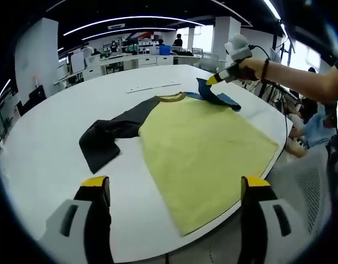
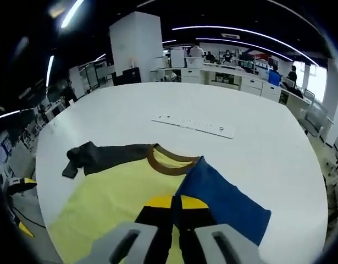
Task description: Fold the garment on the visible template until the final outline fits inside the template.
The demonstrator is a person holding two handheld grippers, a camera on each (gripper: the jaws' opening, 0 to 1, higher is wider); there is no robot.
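The garment [image 1: 201,148] is lying spread on a large white tabletop [image 1: 48,159] with a rounded outline. In the left gripper view its yellow body is reaching to the near right edge of the tabletop, and the hem corner is lying just at that edge. Wide bare room is staying on the left side and on the far side of the tabletop. A thin white strip [image 2: 193,125] with small marks is lying on the far part, well apart from the collar.

The garment is a shirt with a yellow body, a brown collar [image 2: 170,162], a dark grey sleeve [image 1: 111,137] and a blue sleeve [image 2: 223,201]. The grey sleeve is stretching to the left and is bent down at its end. The blue sleeve is lying folded inward at the far right, partly over the yellow shoulder.

The left claw [image 1: 174,190] is hovering open above the near edge, its two yellow-tipped jaws wide apart and holding nothing. The right claw [image 2: 176,206] is closed, and its jaws are pinching the edge of the blue sleeve; in the left gripper view a hand [image 1: 251,69] is holding it at the far right.
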